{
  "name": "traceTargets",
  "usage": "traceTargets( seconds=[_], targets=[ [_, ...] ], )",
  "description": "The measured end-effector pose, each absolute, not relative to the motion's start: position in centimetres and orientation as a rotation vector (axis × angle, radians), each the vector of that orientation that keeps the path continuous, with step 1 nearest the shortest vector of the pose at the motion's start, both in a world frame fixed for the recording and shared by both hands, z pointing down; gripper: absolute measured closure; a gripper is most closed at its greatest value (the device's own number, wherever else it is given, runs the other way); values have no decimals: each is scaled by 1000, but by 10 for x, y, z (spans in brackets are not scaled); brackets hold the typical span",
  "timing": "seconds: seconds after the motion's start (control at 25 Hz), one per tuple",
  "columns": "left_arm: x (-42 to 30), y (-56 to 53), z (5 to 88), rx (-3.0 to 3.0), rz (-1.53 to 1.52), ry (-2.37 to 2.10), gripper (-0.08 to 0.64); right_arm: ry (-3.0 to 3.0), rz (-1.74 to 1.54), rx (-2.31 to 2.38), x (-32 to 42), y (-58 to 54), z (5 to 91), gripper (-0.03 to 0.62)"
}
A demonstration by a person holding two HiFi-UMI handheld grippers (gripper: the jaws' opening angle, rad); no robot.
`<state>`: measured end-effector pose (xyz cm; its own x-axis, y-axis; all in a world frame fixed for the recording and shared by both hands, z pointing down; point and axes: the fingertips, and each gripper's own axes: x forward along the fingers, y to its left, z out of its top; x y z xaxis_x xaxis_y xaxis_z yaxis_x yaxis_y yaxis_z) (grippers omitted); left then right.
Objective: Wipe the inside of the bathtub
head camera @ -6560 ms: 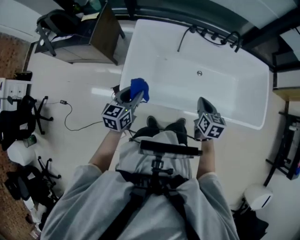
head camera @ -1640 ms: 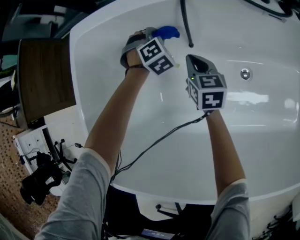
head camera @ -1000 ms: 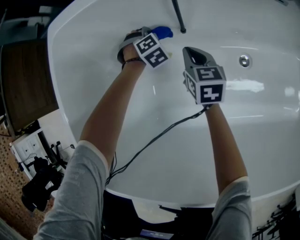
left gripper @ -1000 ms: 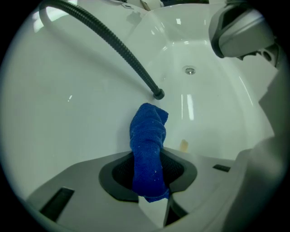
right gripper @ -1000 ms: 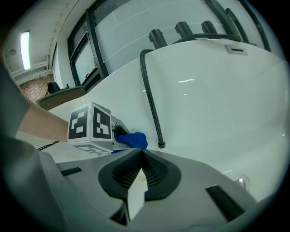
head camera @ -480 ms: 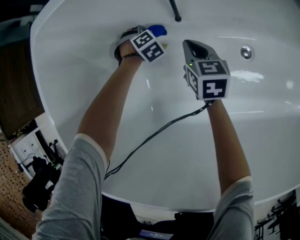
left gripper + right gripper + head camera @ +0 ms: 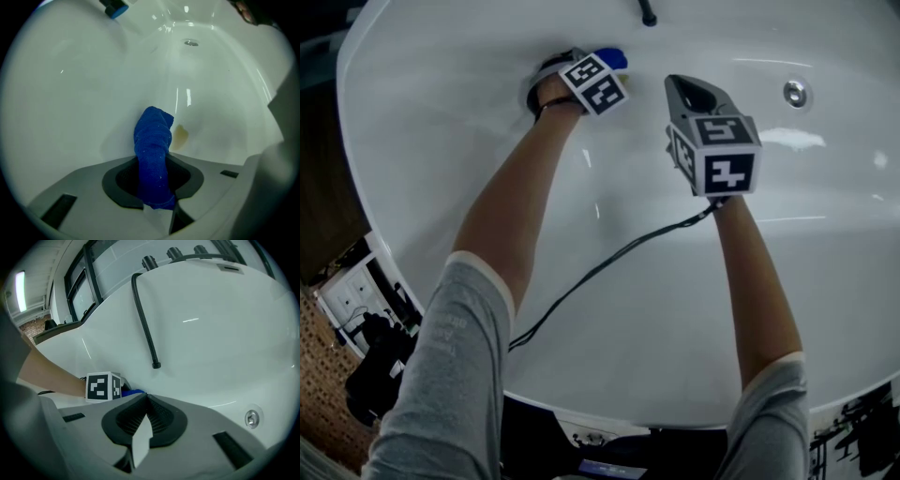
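Both grippers are down inside the big white bathtub (image 7: 675, 309). The right gripper (image 7: 146, 404) hangs near the middle, jaws pressed together with nothing in them. The left gripper (image 7: 598, 67), at the far left wall, squeezes a small blue cloth (image 7: 153, 150) beside a little yellow spot (image 7: 181, 135).

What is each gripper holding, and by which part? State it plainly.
The left gripper is shut on the blue cloth, pinching its near end; the rest sticks out ahead. The right gripper is shut on nothing.
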<state>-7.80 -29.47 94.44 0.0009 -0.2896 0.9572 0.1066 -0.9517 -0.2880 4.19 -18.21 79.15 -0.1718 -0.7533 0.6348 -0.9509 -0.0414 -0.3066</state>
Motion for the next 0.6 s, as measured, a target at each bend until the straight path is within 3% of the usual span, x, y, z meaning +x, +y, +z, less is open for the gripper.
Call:
traceTargets(
  seconds=[0.6],
  targets=[
    [-74, -272, 969, -1980, -2081, 172, 439, -1922, 1029, 1812, 57, -166, 798, 583]
  ],
)
